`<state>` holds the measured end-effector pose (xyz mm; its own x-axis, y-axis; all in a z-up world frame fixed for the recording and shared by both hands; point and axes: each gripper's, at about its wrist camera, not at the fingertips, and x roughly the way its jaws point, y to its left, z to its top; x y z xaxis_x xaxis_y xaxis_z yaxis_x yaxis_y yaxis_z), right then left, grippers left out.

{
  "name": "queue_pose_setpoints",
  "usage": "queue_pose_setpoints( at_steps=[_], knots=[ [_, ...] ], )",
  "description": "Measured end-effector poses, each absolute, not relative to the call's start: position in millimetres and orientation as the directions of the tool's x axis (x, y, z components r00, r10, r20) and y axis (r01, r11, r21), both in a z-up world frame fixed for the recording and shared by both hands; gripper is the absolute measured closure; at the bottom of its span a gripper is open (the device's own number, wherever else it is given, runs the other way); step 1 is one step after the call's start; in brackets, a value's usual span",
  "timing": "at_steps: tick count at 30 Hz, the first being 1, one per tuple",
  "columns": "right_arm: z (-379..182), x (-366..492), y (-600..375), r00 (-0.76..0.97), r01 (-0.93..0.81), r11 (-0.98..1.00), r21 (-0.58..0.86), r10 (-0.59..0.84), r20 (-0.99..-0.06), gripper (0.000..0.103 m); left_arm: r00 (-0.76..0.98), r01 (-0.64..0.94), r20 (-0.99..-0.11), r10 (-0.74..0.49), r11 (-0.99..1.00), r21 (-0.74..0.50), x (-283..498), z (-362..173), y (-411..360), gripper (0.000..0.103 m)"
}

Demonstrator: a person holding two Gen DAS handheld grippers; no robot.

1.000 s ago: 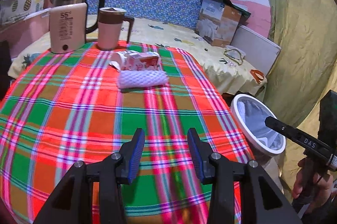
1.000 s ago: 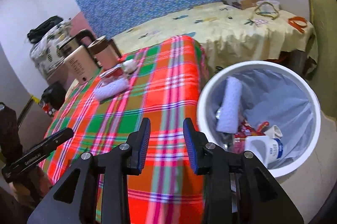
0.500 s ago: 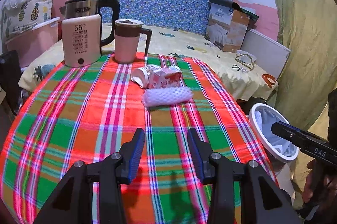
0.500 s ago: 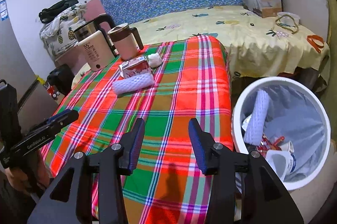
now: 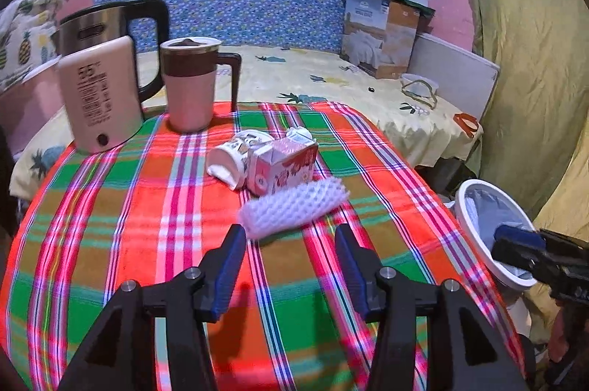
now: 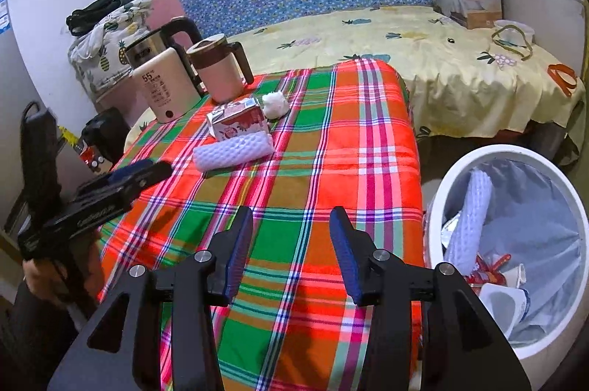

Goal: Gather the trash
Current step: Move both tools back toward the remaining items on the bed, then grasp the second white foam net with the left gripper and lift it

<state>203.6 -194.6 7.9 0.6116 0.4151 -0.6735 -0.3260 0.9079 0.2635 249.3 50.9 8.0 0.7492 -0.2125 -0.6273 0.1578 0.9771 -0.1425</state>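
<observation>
Both sets of fingers stood spread with nothing between them when we checked the two wrist views. On the left gripper [image 5: 289, 267] the jaws had just been opening further, and its fingers [image 5: 228, 266] hovered over the plaid worktop [image 5: 110, 225] just short of the white foam net sleeve [image 5: 292, 208]. We noted that the left fingertip sat close to the near end of that sleeve without touching it. On the right gripper [image 6: 291, 254] the jaws had also been opening, and we saw only tablecloth between its fingers [image 6: 344, 253].

We located the remaining trash near the far middle of the worktop. A pink milk carton [image 5: 281, 166] lay on its side, touching the far edge of the foam sleeve. A crushed white paper cup [image 5: 235, 157] lay against the left side of the carton. In the right wrist view, the same sleeve [image 6: 233, 151] and carton [image 6: 237, 122] appeared well ahead of the right gripper.

We found the white trash bin [image 6: 441, 207] on the floor beside the right edge of the worktop. It was lined with a pale bag and already held another foam sleeve [image 6: 471, 221], a cup and red wrappers.

An electric kettle [image 5: 99, 92] and a pink mug [image 5: 191, 85] stood upright at the far left corner.
</observation>
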Motion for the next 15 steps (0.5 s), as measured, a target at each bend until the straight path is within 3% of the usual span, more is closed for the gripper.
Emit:
queue_pose_setpoints(
  at_steps=[8,15],
  knots=[
    [-5.6,217.1,-197.1,0.587,-0.315,0.905,0.285,0.422,-0.692,0.057,0.705,0.249,-0.663,-0.252,0.963,-0.101,310.9,-18.1,48.2,0.046],
    [-15.0,224.5,-203.9,0.577,-0.287,0.907,0.308,0.420,-0.701,0.057,0.654,0.324,-0.714,-0.251,0.945,-0.035,317.9,-35.8,30.8,0.043]
  ],
)
